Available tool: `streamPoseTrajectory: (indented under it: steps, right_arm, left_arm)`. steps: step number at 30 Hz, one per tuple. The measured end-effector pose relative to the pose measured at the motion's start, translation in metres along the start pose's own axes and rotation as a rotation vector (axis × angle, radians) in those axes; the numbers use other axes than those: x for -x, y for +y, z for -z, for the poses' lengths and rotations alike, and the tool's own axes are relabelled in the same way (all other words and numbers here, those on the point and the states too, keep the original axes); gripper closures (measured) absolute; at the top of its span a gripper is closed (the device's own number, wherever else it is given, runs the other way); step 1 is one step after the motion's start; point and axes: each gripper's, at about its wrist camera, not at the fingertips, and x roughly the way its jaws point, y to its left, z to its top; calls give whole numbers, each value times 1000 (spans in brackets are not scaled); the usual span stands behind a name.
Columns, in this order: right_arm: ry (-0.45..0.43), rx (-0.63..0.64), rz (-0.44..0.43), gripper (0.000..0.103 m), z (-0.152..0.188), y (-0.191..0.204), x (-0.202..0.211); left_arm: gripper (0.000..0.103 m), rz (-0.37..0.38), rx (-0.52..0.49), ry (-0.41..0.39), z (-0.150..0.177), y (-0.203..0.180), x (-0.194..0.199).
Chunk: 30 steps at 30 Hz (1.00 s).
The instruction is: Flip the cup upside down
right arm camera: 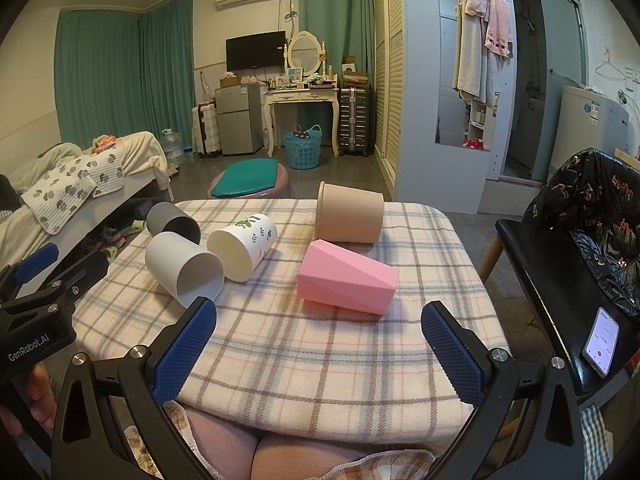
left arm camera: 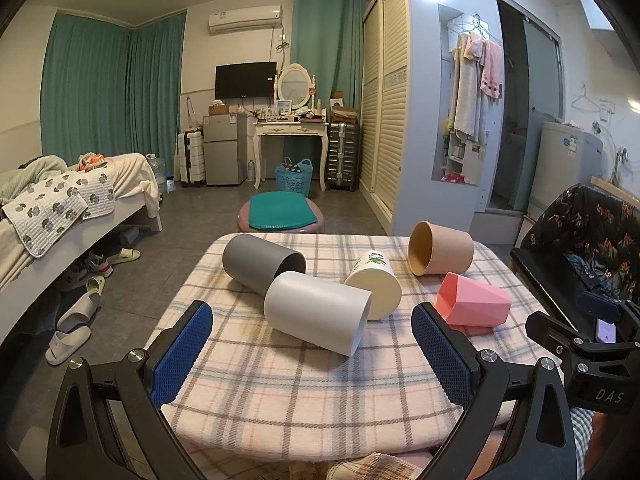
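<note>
Five cups lie on their sides on the plaid cloth point(right arm camera: 320, 360); none stands mouth-down yet.

From the left gripper point(left arm camera: 312, 344), jaws wide and empty, the grey cup point(left arm camera: 256, 260) lies at 11 o'clock, the white cup point(left arm camera: 316, 310) straight ahead at 12, touching it. The leaf cup point(left arm camera: 374, 284) sits just beyond, against the white one. The tan cup point(left arm camera: 440, 248) is at 1 o'clock, the pink cup point(left arm camera: 474, 304) nearer, at 2.

The right gripper point(right arm camera: 320, 340) is likewise spread wide, holding nothing; the pink cup point(right arm camera: 348, 280) lies just ahead at 12.

All look like light, stiff plastic or a similar hard material: smooth matte walls, likely slick against anything but the ribbed blue pads point(right arm camera: 188, 348). The round ones would probably roll if nudged; the soft cloth should damp that. The pink one is faceted and tapered, so it should stay put, but its slanted faces may slip under a squeeze. I would pinch each across the middle of the wall, gently, since thin walls may flex, then turn it mouth-down.
</note>
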Motion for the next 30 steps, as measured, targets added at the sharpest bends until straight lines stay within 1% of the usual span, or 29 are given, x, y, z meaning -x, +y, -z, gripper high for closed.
streamPoseTrajectory:
  steps: [30]
  right_arm:
    - [6,6,0,0,3,3,-3]
  left_arm:
    - [0,-1,-2,-1,0,1,1]
